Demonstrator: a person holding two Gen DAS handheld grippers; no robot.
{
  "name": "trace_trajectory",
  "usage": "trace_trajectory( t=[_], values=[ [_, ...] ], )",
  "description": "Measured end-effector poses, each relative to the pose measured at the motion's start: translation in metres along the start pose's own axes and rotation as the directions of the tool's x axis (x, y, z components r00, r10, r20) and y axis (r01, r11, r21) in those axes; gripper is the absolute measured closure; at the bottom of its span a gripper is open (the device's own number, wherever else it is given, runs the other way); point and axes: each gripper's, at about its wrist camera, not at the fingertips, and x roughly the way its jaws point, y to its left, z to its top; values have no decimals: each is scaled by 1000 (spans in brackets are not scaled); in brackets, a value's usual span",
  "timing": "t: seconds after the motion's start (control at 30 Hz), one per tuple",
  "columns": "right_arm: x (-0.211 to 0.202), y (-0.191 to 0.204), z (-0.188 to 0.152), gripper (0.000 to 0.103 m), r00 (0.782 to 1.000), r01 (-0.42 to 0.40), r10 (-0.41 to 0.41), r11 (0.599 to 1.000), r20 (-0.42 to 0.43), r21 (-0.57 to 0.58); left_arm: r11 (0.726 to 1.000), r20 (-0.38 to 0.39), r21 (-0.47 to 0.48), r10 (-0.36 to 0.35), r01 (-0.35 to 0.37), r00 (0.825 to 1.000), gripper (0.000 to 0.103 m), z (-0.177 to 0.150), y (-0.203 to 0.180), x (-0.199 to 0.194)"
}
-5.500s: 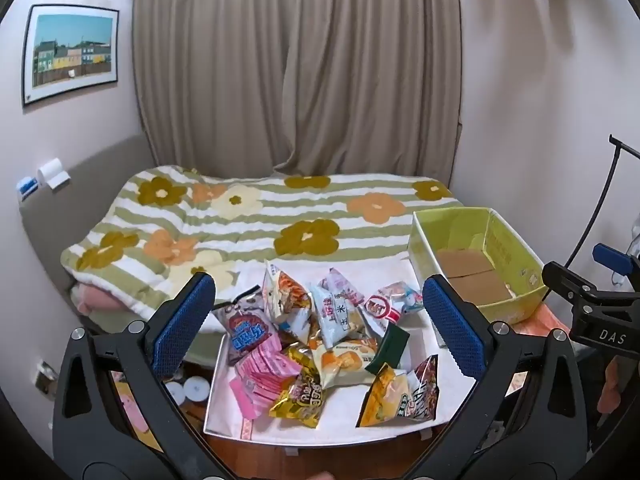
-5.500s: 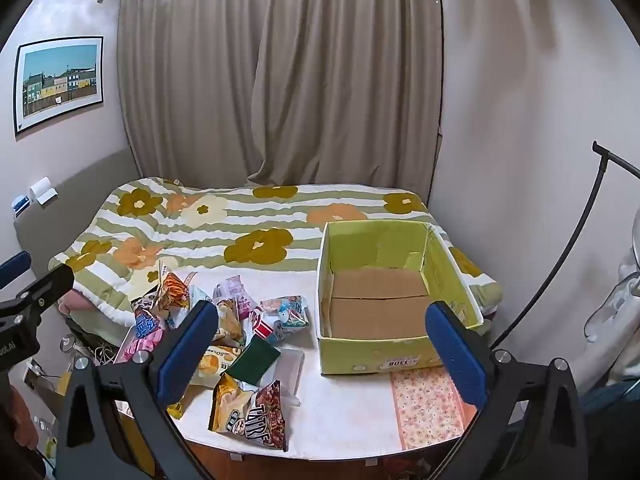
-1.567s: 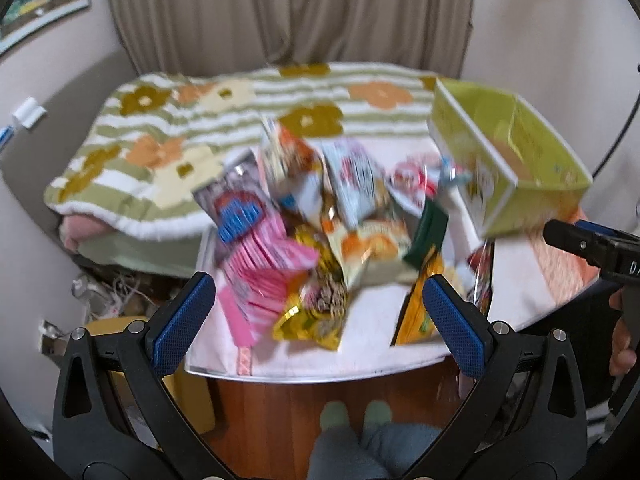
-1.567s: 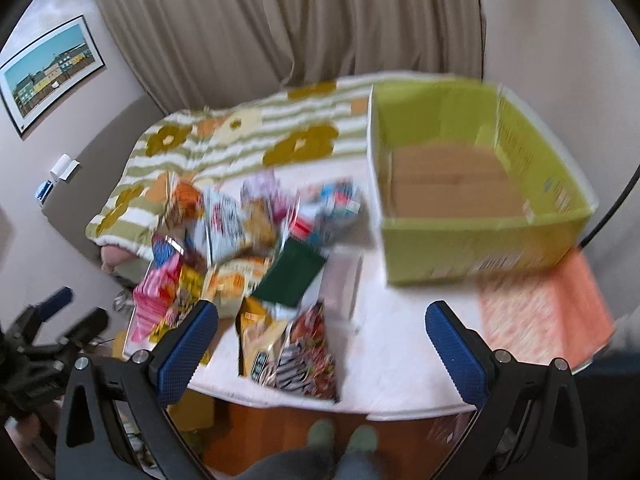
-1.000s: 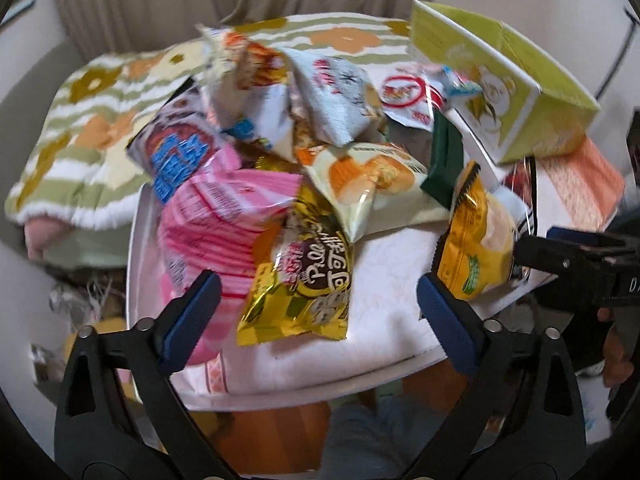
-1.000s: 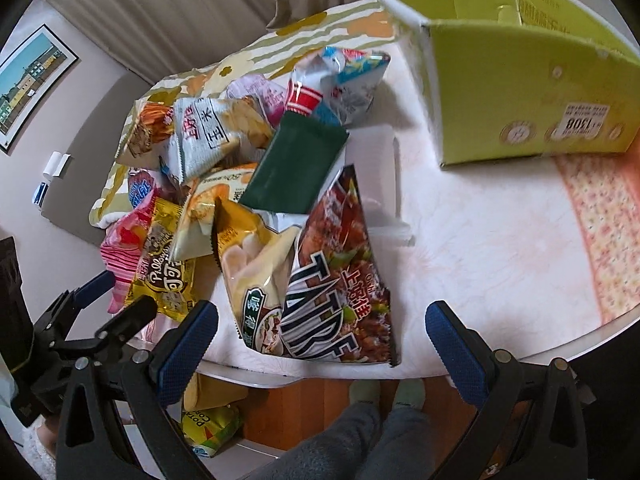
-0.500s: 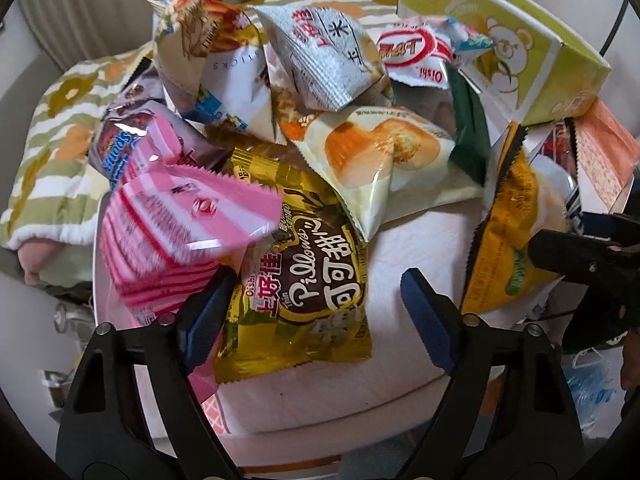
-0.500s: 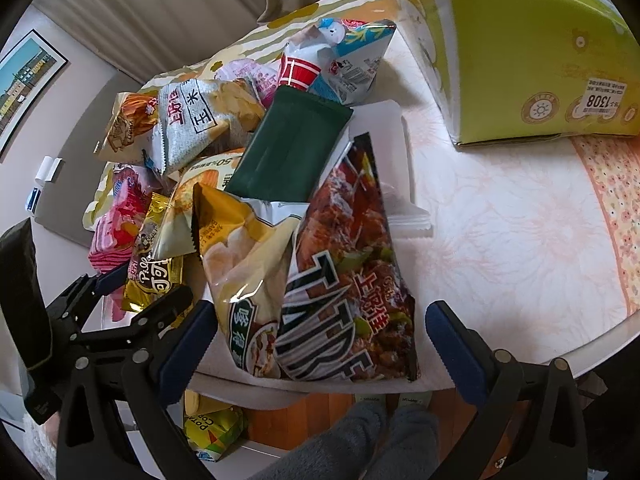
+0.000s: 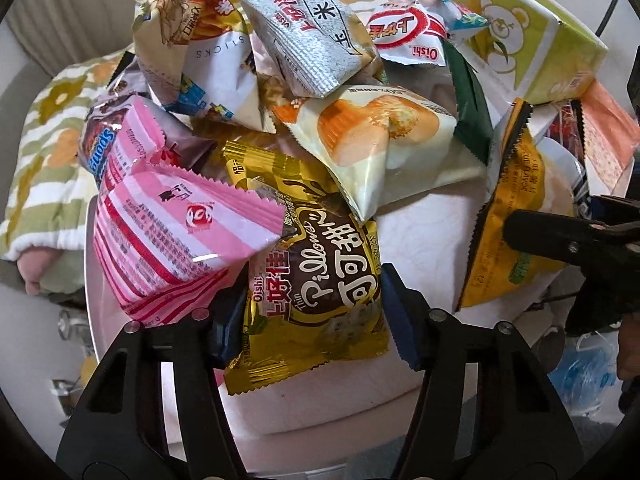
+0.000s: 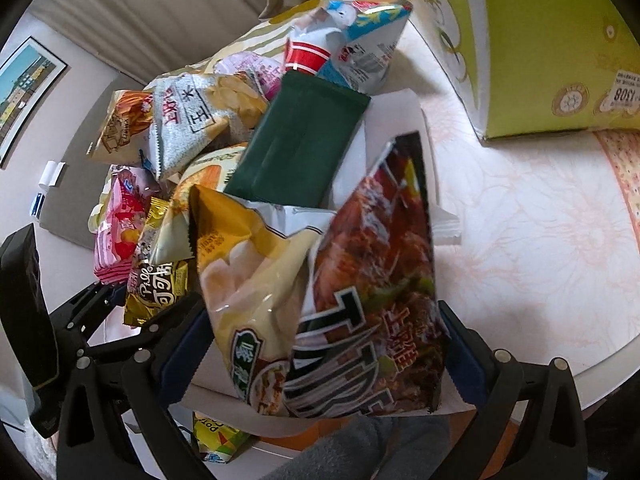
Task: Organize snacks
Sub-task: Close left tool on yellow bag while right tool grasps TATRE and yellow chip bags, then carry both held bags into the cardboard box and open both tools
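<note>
A heap of snack bags lies on the white table [image 9: 416, 236]. My left gripper [image 9: 310, 326] has its blue pads on both sides of the gold Pillows bag [image 9: 316, 280], pressing its edges. My right gripper [image 10: 320, 356] straddles two bags at the front edge: a yellow-white chip bag [image 10: 248, 280] and a dark red bag [image 10: 376, 300]; its pads touch their outer edges. The green cardboard box [image 10: 552, 40] stands at the right, also in the left wrist view [image 9: 500, 28].
A pink striped pack [image 9: 176, 224], a cake bag [image 9: 384, 140], a silver rice-snack bag [image 9: 316, 44] and a dark green pack [image 10: 300, 144] fill the heap. A flowered blanket [image 9: 44, 128] lies behind. A yellow bag [image 10: 216, 440] lies below the table.
Both grippers have dropped from high above the table down to the front of the heap. Both have narrowed: the left around the gold bag, the right around the two front bags.
</note>
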Motion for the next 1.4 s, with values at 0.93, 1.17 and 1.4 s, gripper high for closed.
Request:
trace_trajectory(
  t=[0.93, 1.17, 1.4],
  values=[
    [-108, 45, 18, 25, 974, 29, -22, 999, 227, -27, 986, 238, -70, -129, 149, 963, 49, 19, 10, -146],
    [-136, 33, 46, 25, 958, 11, -7, 1000, 286, -14, 987, 332, -55, -125, 152, 935, 49, 62, 5, -164],
    [-174, -10, 94, 25, 935, 59, -50, 998, 351, -15, 989, 414, -5, -132, 147, 901, 49, 126, -36, -169]
  ],
)
